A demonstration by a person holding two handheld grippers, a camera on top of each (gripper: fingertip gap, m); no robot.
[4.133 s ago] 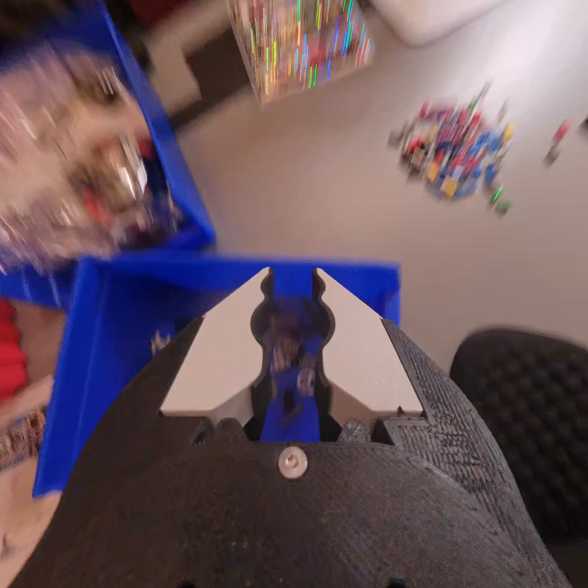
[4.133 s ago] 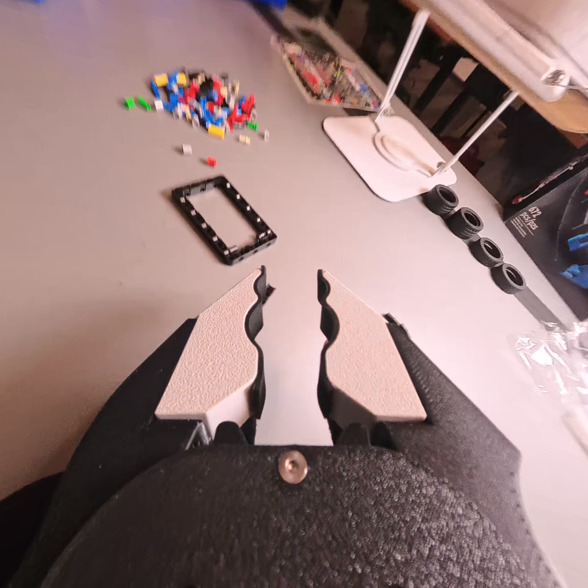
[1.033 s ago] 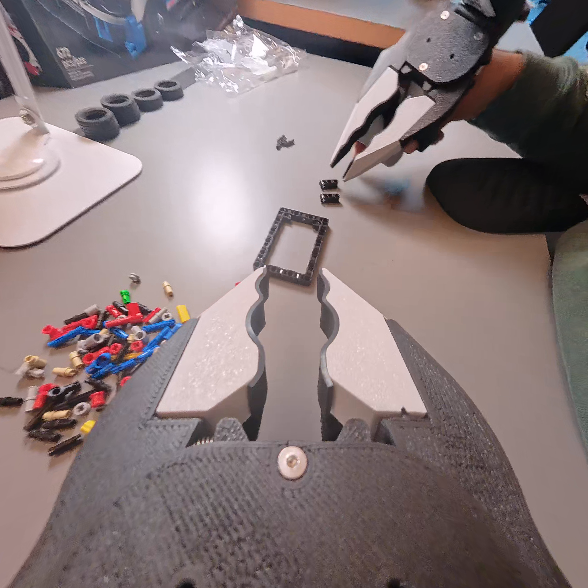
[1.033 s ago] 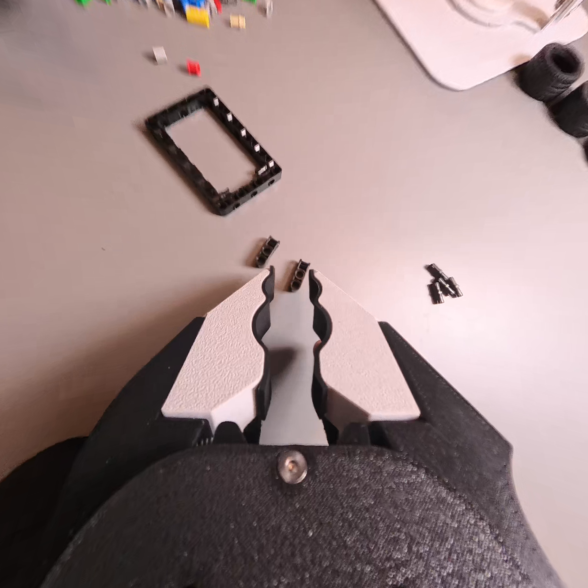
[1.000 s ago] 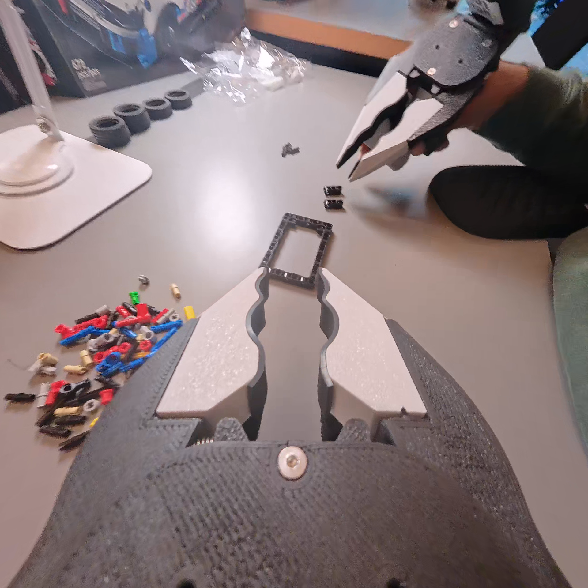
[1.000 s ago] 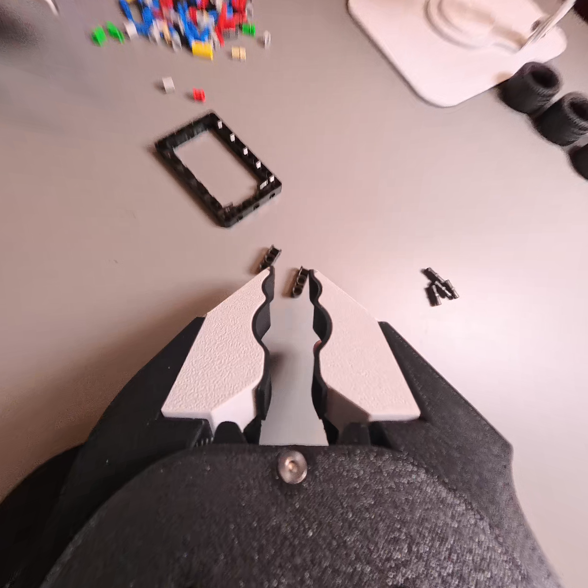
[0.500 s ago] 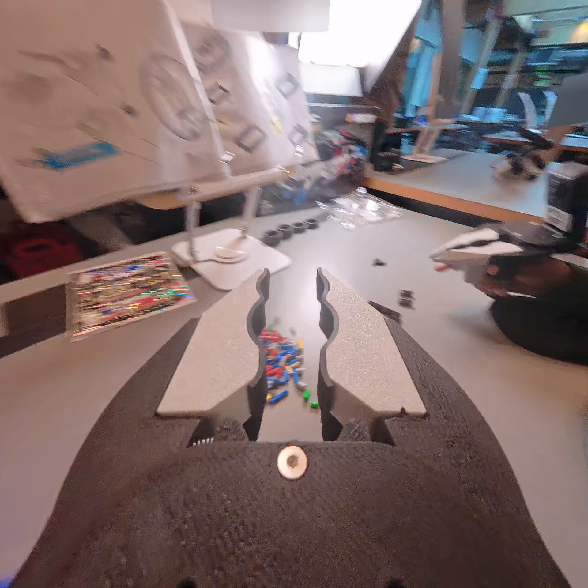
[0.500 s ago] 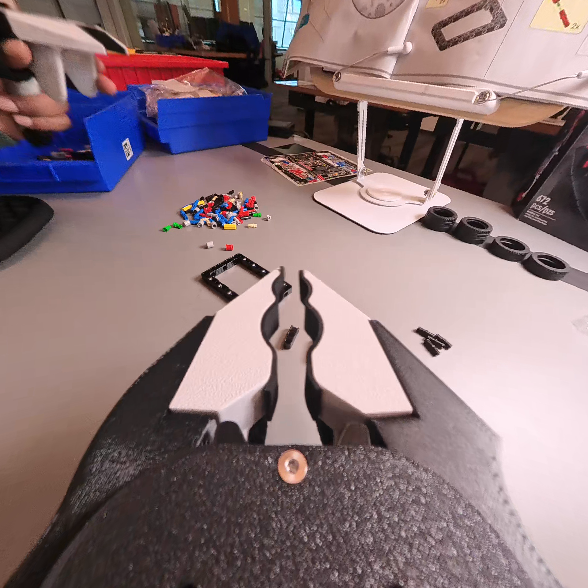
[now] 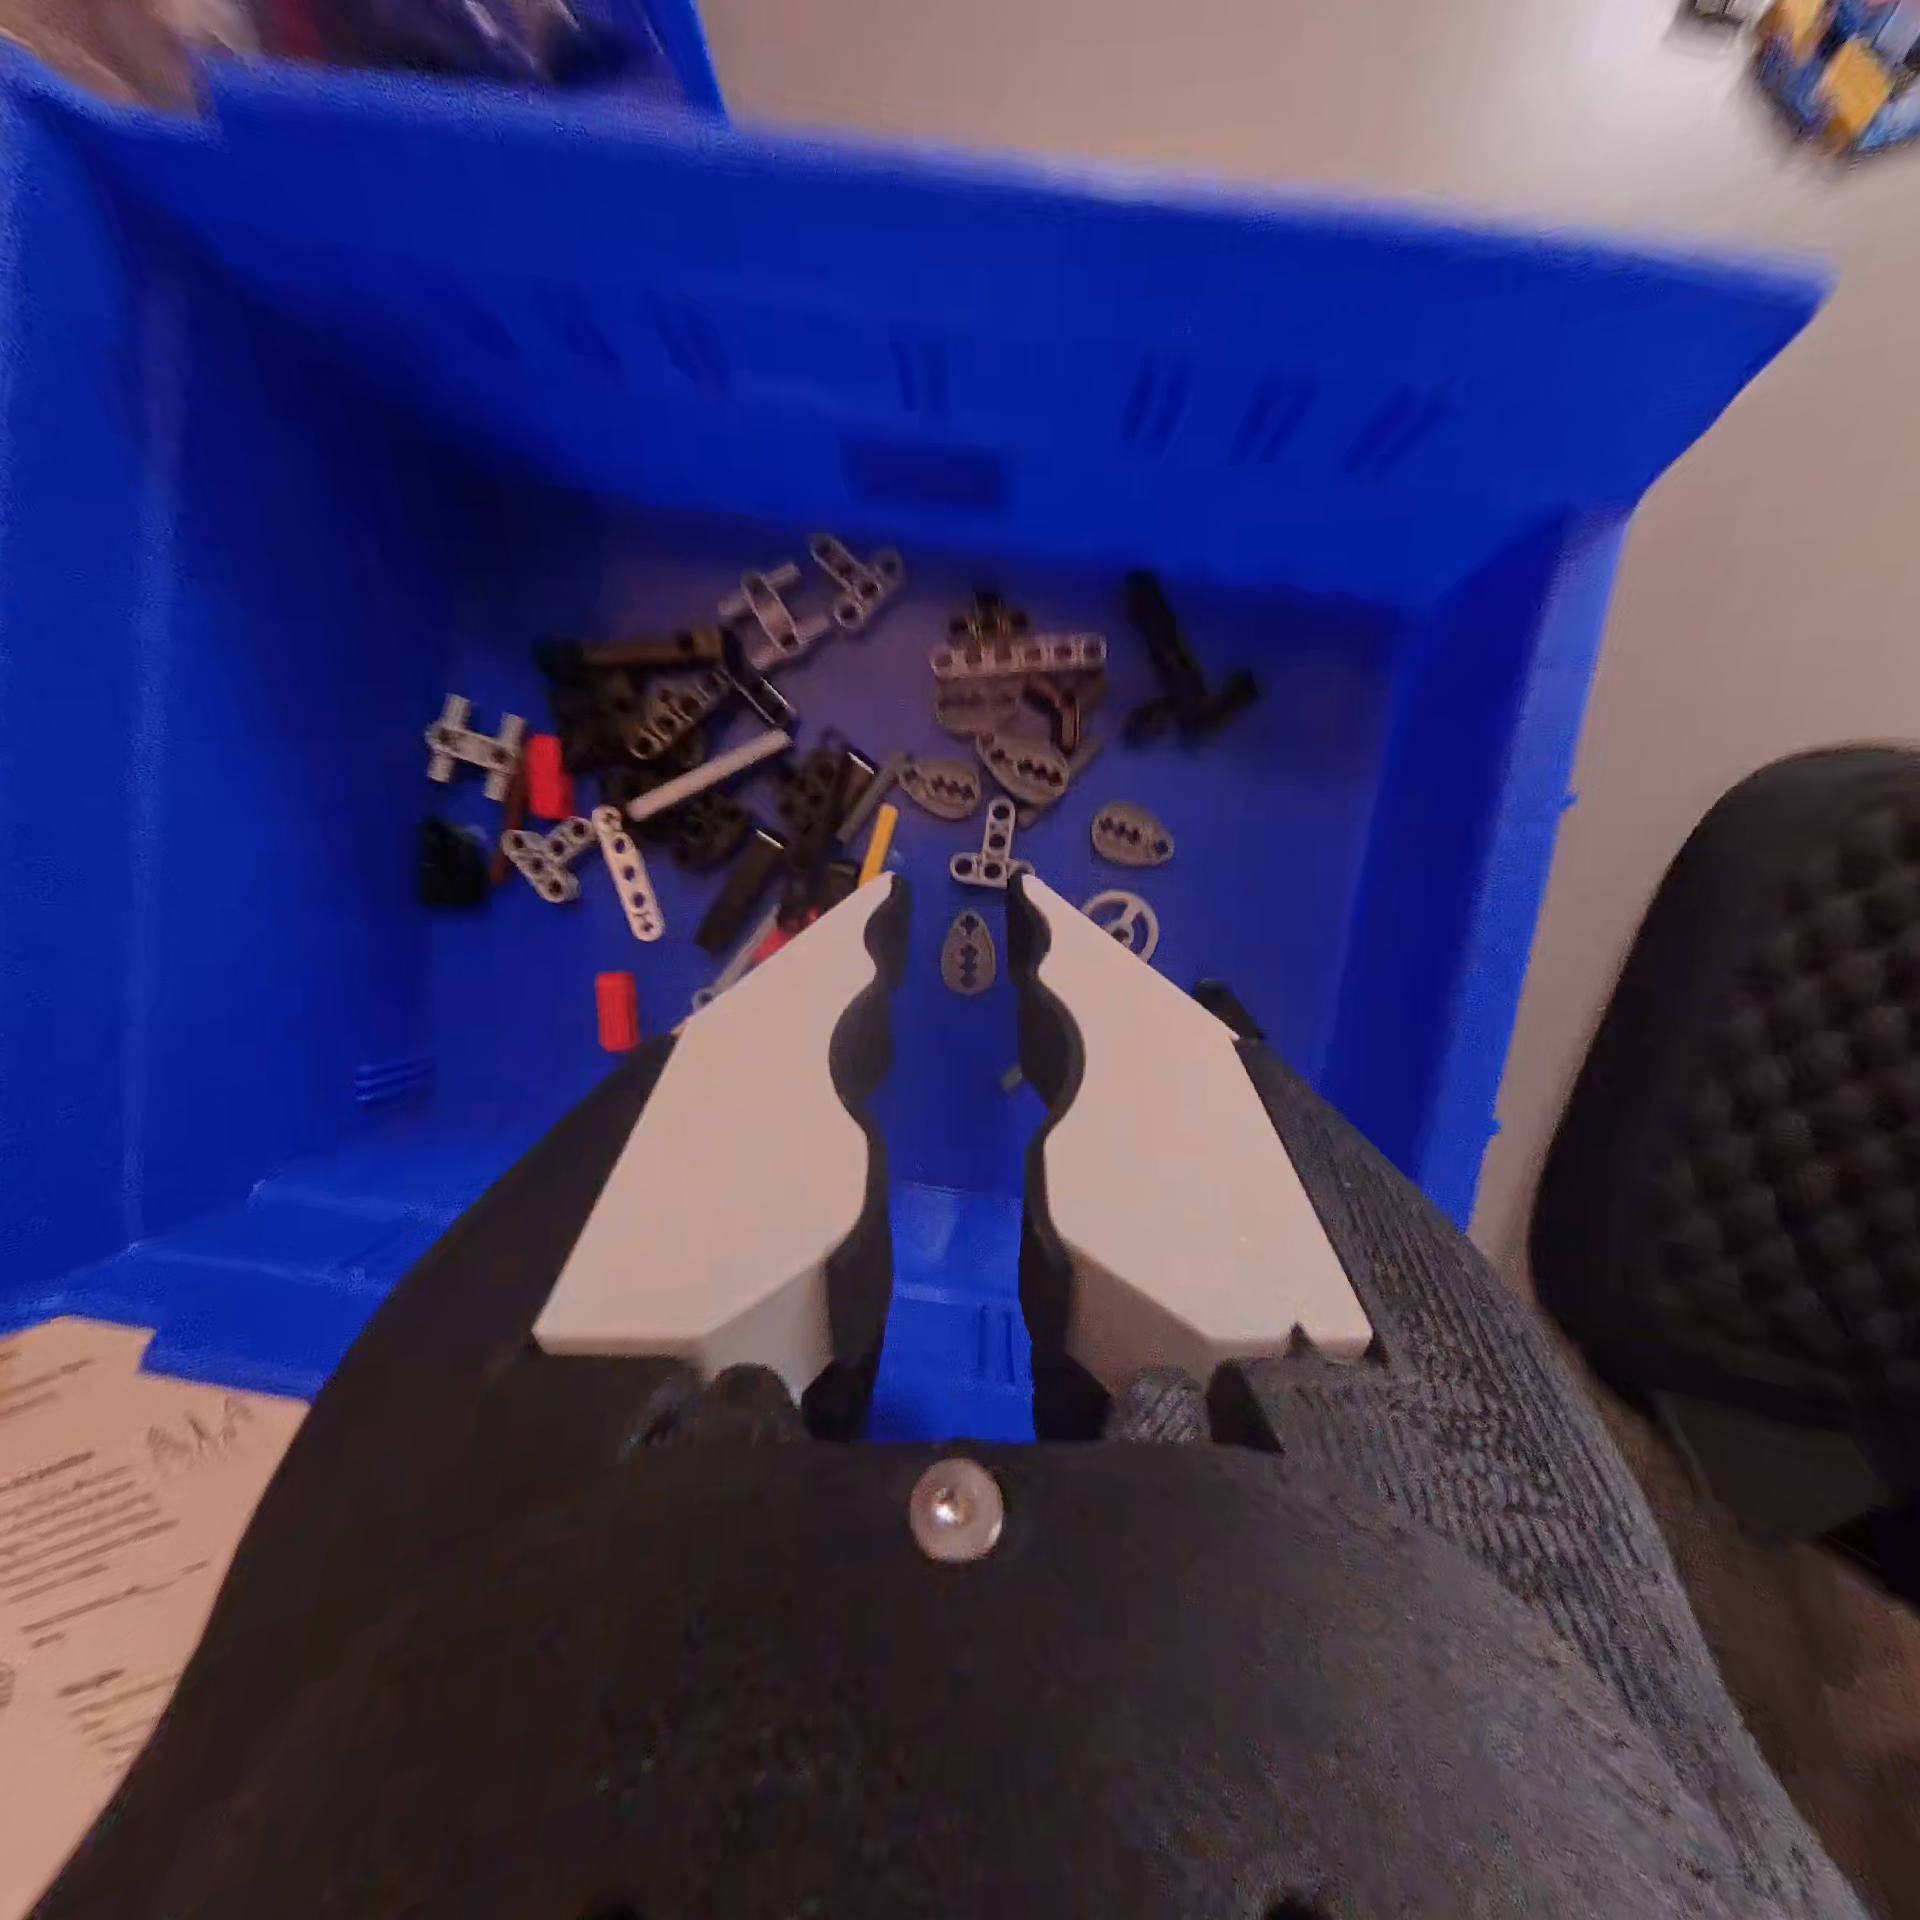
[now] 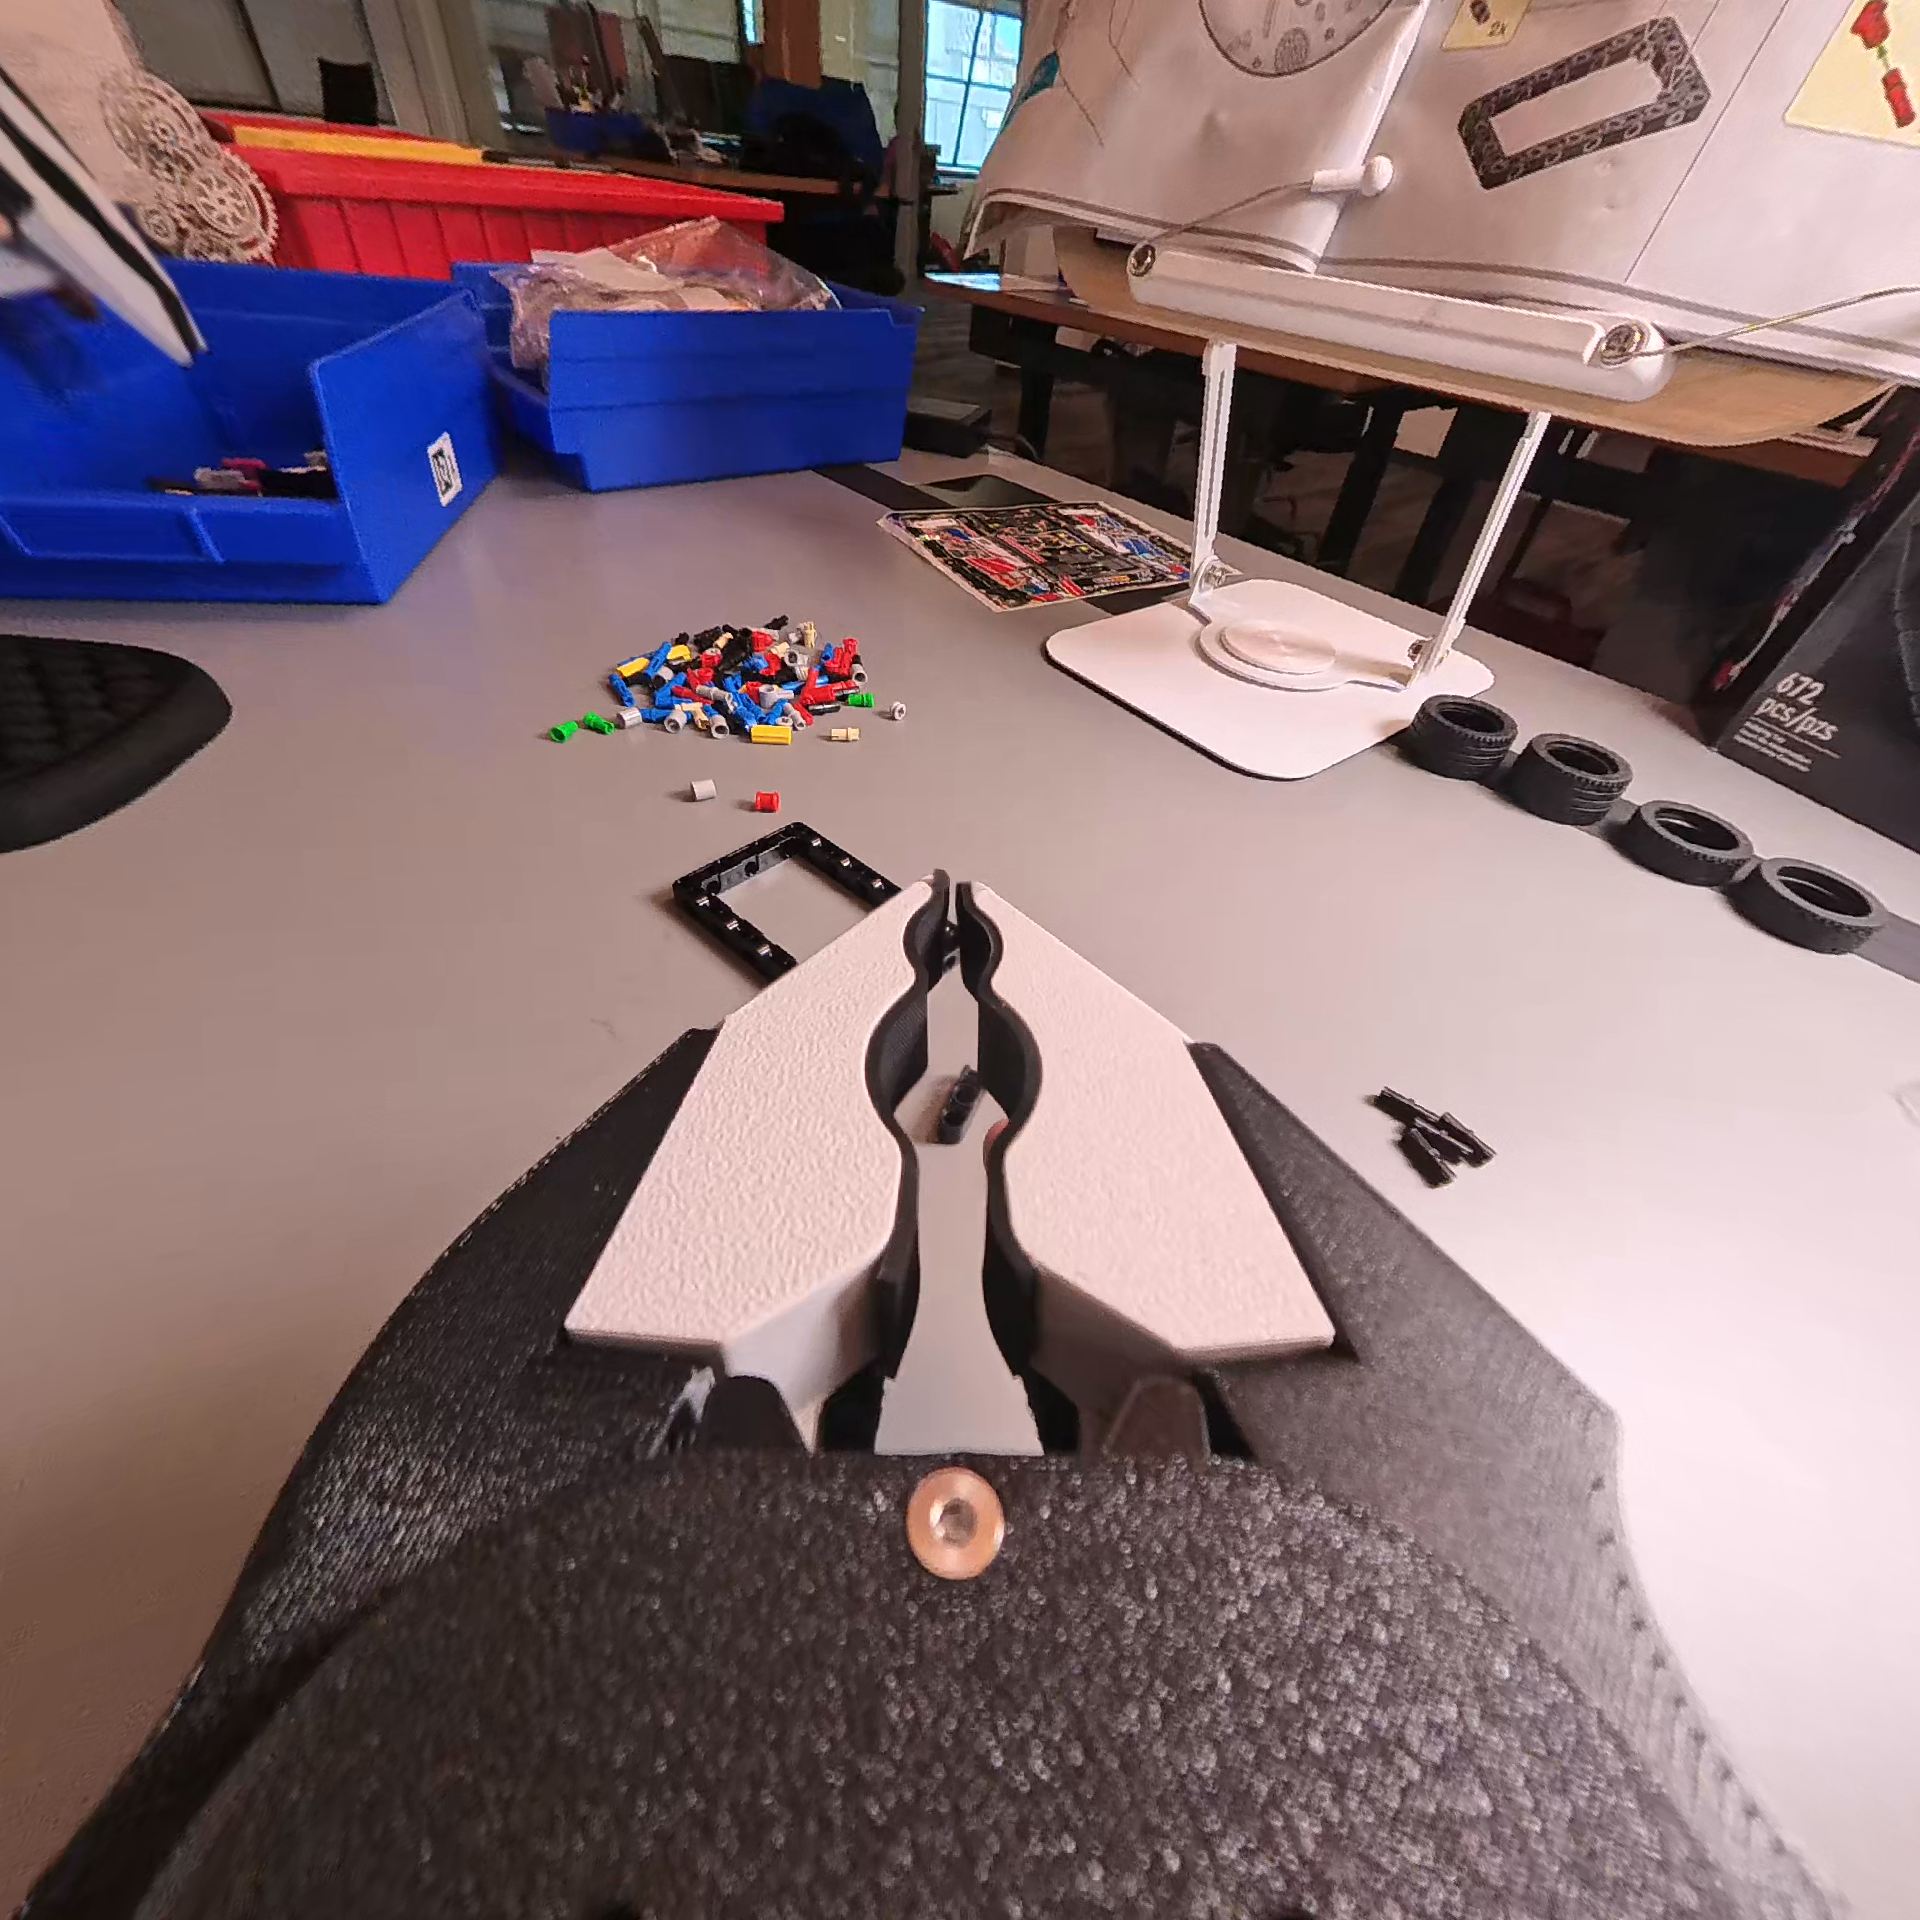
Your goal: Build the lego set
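My left gripper (image 9: 958,894) is open and empty, pointing down into a blue bin (image 9: 935,343) that holds several loose grey, black and red parts. A grey oval piece (image 9: 966,954) lies just below its tips. My right gripper (image 10: 951,894) hangs low over the grey table, its tips almost touching and nothing seen between them. A small black beam (image 10: 958,1107) lies on the table under its fingers. A black rectangular frame (image 10: 769,904) lies just past the tips. The left gripper (image 10: 94,239) also shows at the top left of the right wrist view, over the bin (image 10: 239,436).
A pile of small coloured pins (image 10: 748,686), a cluster of black pins (image 10: 1434,1132) and several tyres (image 10: 1662,821) lie on the table. A white stand (image 10: 1268,675) holds the instruction sheet. A second blue bin (image 10: 707,384) and a black mat (image 9: 1745,1039) are nearby. Some 55 centimetres of space lies between my two pairs of fingers. From my left tips it is roughly 7 centimetres to the grey oval piece (image 9: 966,954); from my right, 55 centimetres.
My left gripper has swung from facing across the table to pointing down into the blue bin. My right gripper's fingers have closed further and stay low over the table.
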